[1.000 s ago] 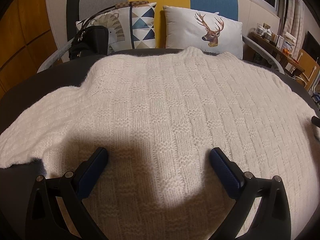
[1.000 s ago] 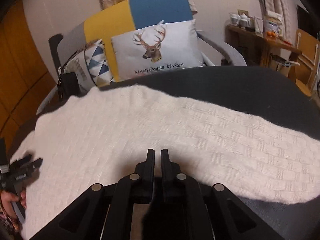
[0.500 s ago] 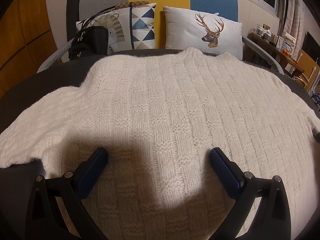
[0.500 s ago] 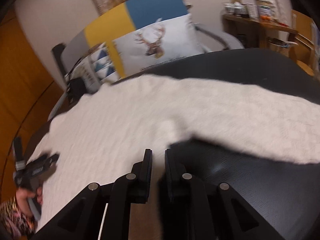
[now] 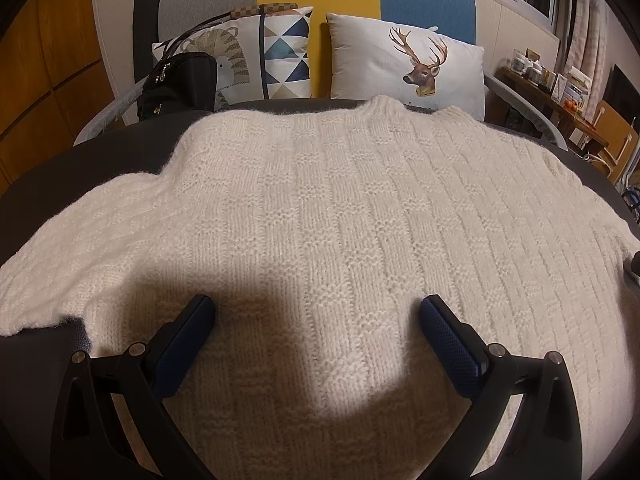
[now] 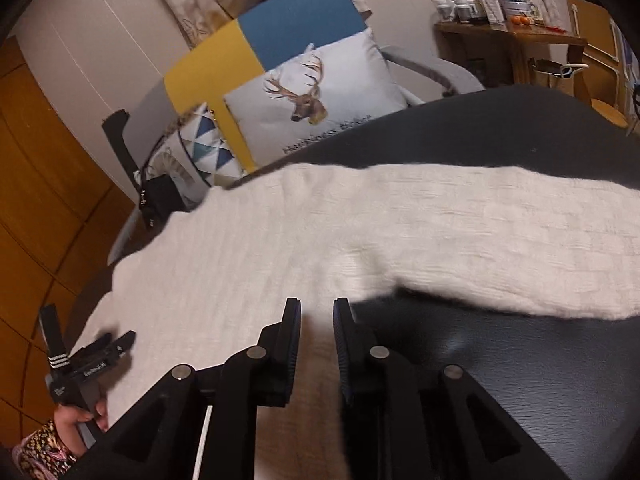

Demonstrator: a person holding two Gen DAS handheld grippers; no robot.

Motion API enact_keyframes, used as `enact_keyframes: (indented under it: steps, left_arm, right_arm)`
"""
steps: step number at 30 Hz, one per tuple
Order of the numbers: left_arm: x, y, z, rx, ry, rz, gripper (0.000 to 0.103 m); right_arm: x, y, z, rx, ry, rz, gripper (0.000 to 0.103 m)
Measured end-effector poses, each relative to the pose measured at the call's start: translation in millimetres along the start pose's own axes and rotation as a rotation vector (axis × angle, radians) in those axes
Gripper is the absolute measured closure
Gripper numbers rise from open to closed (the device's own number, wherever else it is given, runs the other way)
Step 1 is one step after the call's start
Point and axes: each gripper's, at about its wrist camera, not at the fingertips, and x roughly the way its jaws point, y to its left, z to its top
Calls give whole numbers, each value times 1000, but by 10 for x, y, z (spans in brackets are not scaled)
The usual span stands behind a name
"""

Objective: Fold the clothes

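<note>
Dark round table (image 6: 500, 128) carries a cream basket-weave sweater (image 5: 340, 208); left gripper (image 5: 316, 316) gapes wide, right gripper (image 6: 317, 312) slightly parted, both empty.

Black left gripper (image 5: 316, 312) and right gripper (image 6: 317, 312) frames, silver screws, blue textured pads (image 5: 450, 340); bare-skinned hand (image 6: 82, 416), patterned floral sleeve (image 6: 38, 446).

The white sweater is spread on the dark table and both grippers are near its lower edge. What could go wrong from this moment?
1. The right gripper is only narrowly open at the edge of the sweater; the thick knit may not fit between its fingers.
2. The left gripper is wide open above the flat fabric and holds nothing, so a pull from the right side alone could probably drag the sweater across the table.
</note>
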Motion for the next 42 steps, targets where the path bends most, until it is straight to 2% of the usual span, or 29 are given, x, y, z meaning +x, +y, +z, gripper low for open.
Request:
enact_keyframes:
  steps: [4,9,11,13,14,16,19,23,30,34,36,37,39,42]
  left_arm:
    - [-16,10,1,-5,-1,-8,0]
    - [-37,21,3,-10,-1,-18,0]
    - [-45,26,3,-13,-2,-21,0]
    - [-102,81,14,-35,-10,-58,0]
    - [-157,137,25,-55,-23,-86,0]
    - [-295,289,56,-93,-68,-109,0]
    - [-394,598,84,-159,-92,-36,0]
    - [-325,1065,24,-315,-31,-95,0]
    - [-498,1502,-40,-378,-75,-138,0]
    - [-598,1781,-80,-423,-98,-151,0]
    - [-657,2069,-119,-488,-103,-97,0]
    - [-686,2213,-138,-521,-105,-70,0]
    - [-732,2505,-184,-589,-103,-6,0]
    - [-686,2888,-271,-692,-63,124,0]
  right_arm:
    - [74,307,13,-94,38,-8,86]
    - [242,748,-41,-128,82,106,83]
    - [436,968,-133,-162,132,97,83]
    - [634,1089,-268,-209,173,-12,82]
    - [649,1111,-320,-235,143,-25,82]
    - [665,1123,-400,-269,111,-45,81]
    - [649,1086,-402,-256,106,-35,81]
    - [645,1007,-393,-218,103,6,81]
    - [689,964,-345,-192,99,30,81]
    - [688,1024,-347,-222,106,-3,81]
    - [682,1206,-299,-279,149,-77,81]
    - [671,1318,-269,-301,172,-108,78]
    - [614,1558,-186,-254,178,77,78]
    - [783,2121,-179,-308,241,218,82]
